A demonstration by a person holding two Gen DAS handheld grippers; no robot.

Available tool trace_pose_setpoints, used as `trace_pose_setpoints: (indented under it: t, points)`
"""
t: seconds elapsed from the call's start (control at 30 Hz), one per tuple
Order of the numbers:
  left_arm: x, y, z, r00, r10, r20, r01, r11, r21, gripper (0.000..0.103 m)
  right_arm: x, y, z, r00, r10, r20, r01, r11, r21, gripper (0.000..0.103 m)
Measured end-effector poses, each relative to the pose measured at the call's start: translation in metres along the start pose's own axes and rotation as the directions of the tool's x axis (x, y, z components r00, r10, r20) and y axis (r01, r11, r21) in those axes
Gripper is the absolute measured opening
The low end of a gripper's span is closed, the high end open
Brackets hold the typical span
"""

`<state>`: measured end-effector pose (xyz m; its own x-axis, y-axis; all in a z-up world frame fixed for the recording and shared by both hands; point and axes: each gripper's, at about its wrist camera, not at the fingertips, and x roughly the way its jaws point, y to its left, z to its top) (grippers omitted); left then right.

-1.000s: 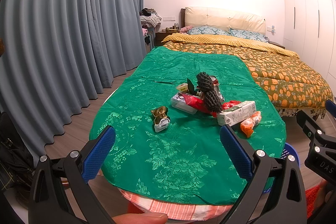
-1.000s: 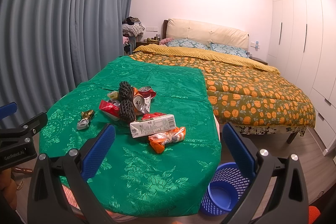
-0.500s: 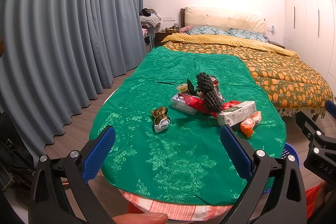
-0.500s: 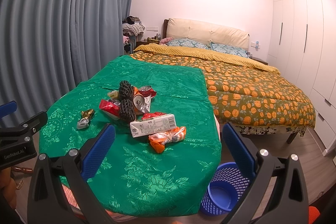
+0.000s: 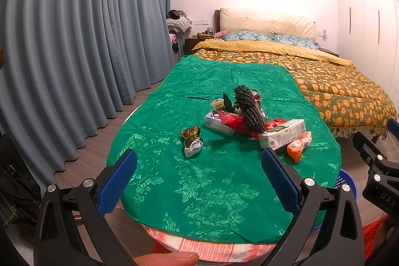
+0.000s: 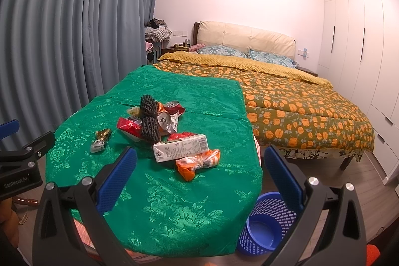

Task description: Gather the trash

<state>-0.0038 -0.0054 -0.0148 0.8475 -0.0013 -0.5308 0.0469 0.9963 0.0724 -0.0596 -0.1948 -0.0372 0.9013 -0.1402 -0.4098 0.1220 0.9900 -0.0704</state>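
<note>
Trash lies in a heap on a table under a green cloth (image 5: pixel 204 186) (image 6: pixel 174 211). I see a white carton (image 5: pixel 283 133) (image 6: pixel 180 148), an orange wrapper (image 5: pixel 298 146) (image 6: pixel 197 163), a gold wrapper (image 5: pixel 190 140) (image 6: pixel 101 140), black foam netting (image 5: pixel 248 109) (image 6: pixel 149 121), a red wrapper (image 6: pixel 128 126), crushed cans (image 6: pixel 165 119) and a clear box (image 5: pixel 217 122). My left gripper (image 5: pixel 199 181) and right gripper (image 6: pixel 199 178) both hang open short of the near table edge, holding nothing. A blue mesh basket (image 6: pixel 266 223) stands on the floor right of the table.
A bed (image 6: pixel 299 111) with an orange-flowered quilt lies beyond and right of the table. Grey curtains (image 5: pixel 74 41) run along the left. White wardrobes (image 6: pixel 361 54) line the right wall. Wooden floor shows between table and curtains. A fingertip (image 5: pixel 167 258) shows at the bottom edge.
</note>
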Motion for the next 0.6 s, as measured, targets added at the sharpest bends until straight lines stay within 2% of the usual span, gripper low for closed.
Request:
trace_pose_setpoints:
  t: [0.37, 0.5, 0.6]
  points:
    - [0.0027, 0.0042, -0.0049, 1.000, -0.001, -0.007, 0.001, 1.000, -0.003, 0.099, 0.0034, 0.0009, -0.0034, 1.000, -0.001, -0.004, 0.001, 1.000, 0.002, 0.099]
    - [0.0055, 0.0086, -0.0071, 0.999, -0.031, -0.012, 0.030, 0.999, -0.025, 0.099, 0.0068, -0.0035, -0.0035, 1.000, -0.018, -0.002, 0.018, 1.000, 0.014, 0.099]
    - [0.0075, 0.0091, -0.0087, 1.000, -0.014, 0.008, 0.014, 1.000, -0.007, 0.099, 0.0093, -0.0084, -0.0044, 0.999, -0.037, -0.003, 0.037, 0.999, 0.020, 0.099]
